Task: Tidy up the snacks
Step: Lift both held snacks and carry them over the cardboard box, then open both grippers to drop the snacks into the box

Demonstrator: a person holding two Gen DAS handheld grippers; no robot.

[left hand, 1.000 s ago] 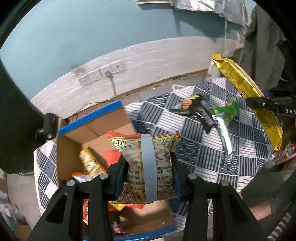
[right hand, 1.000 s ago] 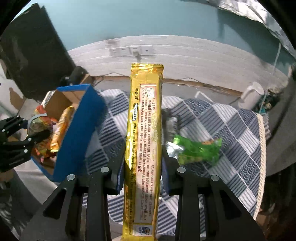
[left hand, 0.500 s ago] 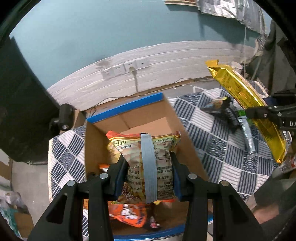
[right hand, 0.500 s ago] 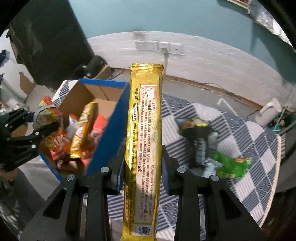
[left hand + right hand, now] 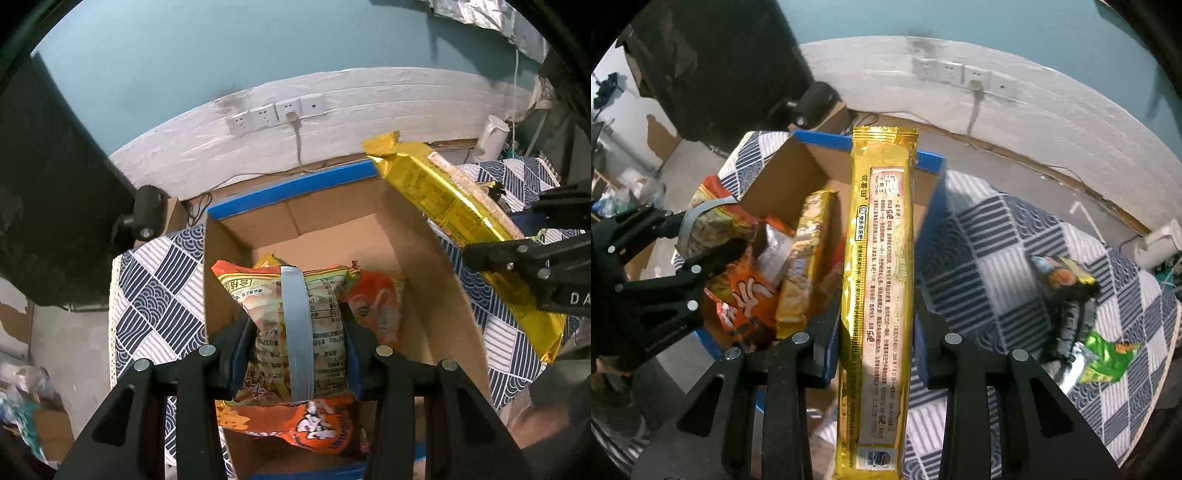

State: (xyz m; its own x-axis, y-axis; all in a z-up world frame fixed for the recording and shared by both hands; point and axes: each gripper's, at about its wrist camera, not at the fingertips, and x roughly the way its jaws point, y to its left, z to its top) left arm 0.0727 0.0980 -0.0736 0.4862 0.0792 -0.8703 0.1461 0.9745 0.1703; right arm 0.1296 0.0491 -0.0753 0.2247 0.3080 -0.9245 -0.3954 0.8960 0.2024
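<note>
Taped snack bag (image 5: pixel 295 325) pinched between both fingers of left gripper (image 5: pixel 297 354), jaws closed in on its sides, bag bulging out above them. It hangs over the open cardboard box (image 5: pixel 439 280), just above an orange packet (image 5: pixel 295 428) already inside. From the right wrist view same bag (image 5: pixel 713 221) sits at the box's left side.

Long gold packet (image 5: pixel 877 280) clamped near its lower half by right gripper (image 5: pixel 877 350), jaws squeezed onto it, most of its length sticking forward over the box's blue-taped rim (image 5: pixel 929 160). In the left view it angles in from the right (image 5: pixel 454 214) with its top end over the box's far corner.

Risks, my read: gold packet is long and held low, so it could pivot or slip in the grip and land across the rim instead of inside. Both grippers crowd the same opening, so a bump between them looks possible. Taped bag is puffy and slick, could squirt out if squeezed harder. Box already has 2 or 3 packets, including a yellow one (image 5: pixel 803 258), so new ones may pile up and slide.

Surface: table with navy-and-white patterned cloth (image 5: pixel 990 236). Loose snacks remain on it, well apart from the box: dark packets (image 5: pixel 1067 295) and a green packet (image 5: pixel 1108 358). Behind: white brick strip with wall sockets (image 5: pixel 277 112), teal wall above, white kettle (image 5: pixel 493 136) far right. Floor clutter at left, too blurred to name.
</note>
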